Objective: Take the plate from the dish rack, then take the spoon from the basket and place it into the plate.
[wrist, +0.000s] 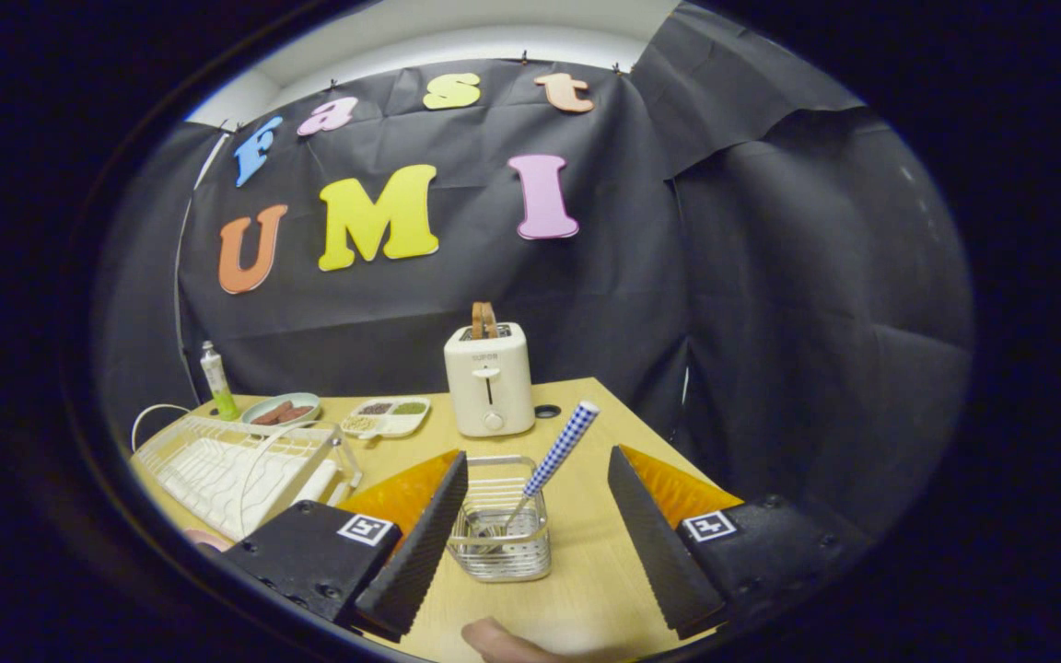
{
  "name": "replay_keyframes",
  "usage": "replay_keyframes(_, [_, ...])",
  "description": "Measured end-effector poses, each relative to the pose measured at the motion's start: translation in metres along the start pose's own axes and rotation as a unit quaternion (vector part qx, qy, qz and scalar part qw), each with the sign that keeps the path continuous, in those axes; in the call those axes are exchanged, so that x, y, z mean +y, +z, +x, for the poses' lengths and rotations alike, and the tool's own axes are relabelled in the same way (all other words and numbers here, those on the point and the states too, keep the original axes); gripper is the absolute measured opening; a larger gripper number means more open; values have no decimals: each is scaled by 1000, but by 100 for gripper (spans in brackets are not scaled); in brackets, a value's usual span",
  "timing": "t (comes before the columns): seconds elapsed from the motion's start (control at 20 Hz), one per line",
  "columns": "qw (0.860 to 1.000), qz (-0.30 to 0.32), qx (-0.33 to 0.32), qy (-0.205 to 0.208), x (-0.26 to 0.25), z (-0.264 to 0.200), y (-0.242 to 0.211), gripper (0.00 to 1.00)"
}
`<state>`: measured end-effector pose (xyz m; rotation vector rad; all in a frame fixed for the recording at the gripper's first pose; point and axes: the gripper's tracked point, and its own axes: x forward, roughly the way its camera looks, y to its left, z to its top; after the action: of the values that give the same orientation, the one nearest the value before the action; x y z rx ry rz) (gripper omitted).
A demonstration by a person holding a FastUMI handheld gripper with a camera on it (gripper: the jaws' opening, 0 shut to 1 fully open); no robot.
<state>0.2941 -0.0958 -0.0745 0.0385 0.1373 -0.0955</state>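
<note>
Spoon [556, 458] first: it stands in the wire basket [503, 534], its checked blue-and-white handle leaning up and away toward the right finger, the bowl end down inside the mesh. That basket sits on the wooden table [586, 589] between the two fingers, a little nearer the left one. The gripper [535, 603] is spread wide, jaws apart and pressing on nothing, with the basket in the gap. Just below the fingers, at the near edge, a fingertip [494, 640] of the person pokes in.

Beyond the fingers, straight ahead, a cream toaster [489, 379] stands with a slice of toast [483, 320] sticking out of its slot; a small dark ring [547, 411] lies on the table just beside it. Off past the left finger lies the white dish rack [236, 465]. I cannot tell whether a plate is in it. Farther back on that side sit a divided tray [388, 416] of small foods, a pale green dish [282, 410] holding brownish pieces, and an upright tube [217, 379] with a green base. A white cable [151, 414] loops near the rack's far corner.
</note>
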Motion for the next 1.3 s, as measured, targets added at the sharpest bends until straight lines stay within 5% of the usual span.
replay_keyframes(0.3, [999,32,9,-5,-5,46,0,83])
replay_keyframes(0.45, [1000,26,9,-11,-6,54,-1,40])
replay_keyframes(0.55, [999,31,6,6,5,46,4,30])
replay_keyframes(0.8, [1000,-10,-22,3,23,34,29,18])
replay_keyframes(1.3, [996,-7,-92,10,56,-39,118,16])
